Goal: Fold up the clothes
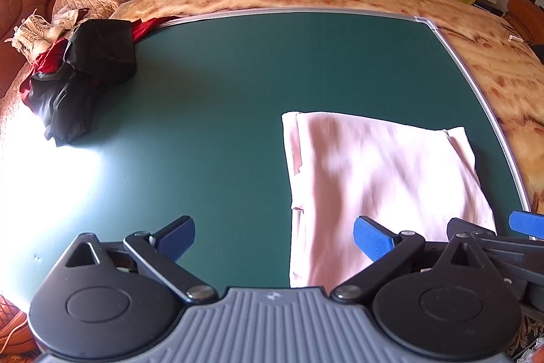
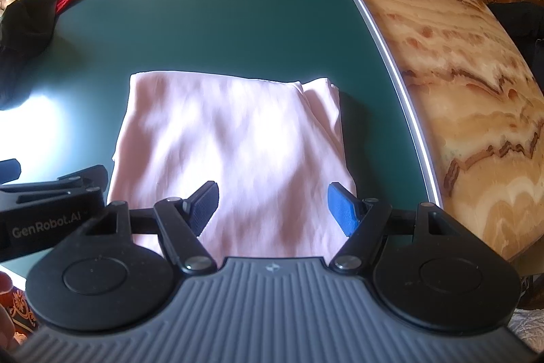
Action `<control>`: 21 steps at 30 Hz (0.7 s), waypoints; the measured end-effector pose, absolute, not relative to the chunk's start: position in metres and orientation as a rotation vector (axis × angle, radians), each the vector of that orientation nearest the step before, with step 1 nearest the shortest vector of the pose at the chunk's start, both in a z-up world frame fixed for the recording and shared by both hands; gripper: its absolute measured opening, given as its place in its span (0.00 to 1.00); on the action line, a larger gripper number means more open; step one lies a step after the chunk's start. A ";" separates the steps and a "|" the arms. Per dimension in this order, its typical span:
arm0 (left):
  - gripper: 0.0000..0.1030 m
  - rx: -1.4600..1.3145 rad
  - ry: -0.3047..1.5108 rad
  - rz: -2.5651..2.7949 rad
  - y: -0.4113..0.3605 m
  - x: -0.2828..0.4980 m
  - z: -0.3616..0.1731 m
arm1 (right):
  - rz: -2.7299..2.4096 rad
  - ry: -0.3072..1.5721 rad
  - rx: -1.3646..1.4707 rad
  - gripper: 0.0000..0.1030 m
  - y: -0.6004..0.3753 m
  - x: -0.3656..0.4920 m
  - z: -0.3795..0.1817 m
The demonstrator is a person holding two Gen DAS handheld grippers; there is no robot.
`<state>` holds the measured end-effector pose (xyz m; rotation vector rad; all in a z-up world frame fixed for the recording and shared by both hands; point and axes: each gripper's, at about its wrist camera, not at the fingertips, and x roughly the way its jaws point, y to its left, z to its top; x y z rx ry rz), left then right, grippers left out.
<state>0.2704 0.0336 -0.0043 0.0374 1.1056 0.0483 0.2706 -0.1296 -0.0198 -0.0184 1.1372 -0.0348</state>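
Below, both the left gripper and right gripper hang spread over a green mat on a marble table.

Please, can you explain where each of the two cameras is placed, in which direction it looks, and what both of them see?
Left wrist view: sits on the left claw, looking steeply down past its open blue pads over the green mat toward the dark clothes pile; the right claw's tip shows at the right edge.
Right wrist view: sits on the right claw, open above the folded pink garment; the left claw's body shows at the left edge.
Shared: pink garment, green mat, marble table, dark pile.
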 end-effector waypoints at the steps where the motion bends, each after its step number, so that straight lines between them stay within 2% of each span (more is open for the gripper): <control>1: 0.99 0.038 1.105 0.048 0.033 0.270 -0.004 | -0.035 1.137 -0.019 0.77 -0.130 0.270 -0.020; 21: 0.99 0.044 1.110 0.047 0.031 0.253 -0.005 | -0.033 1.140 -0.023 0.77 -0.132 0.254 -0.020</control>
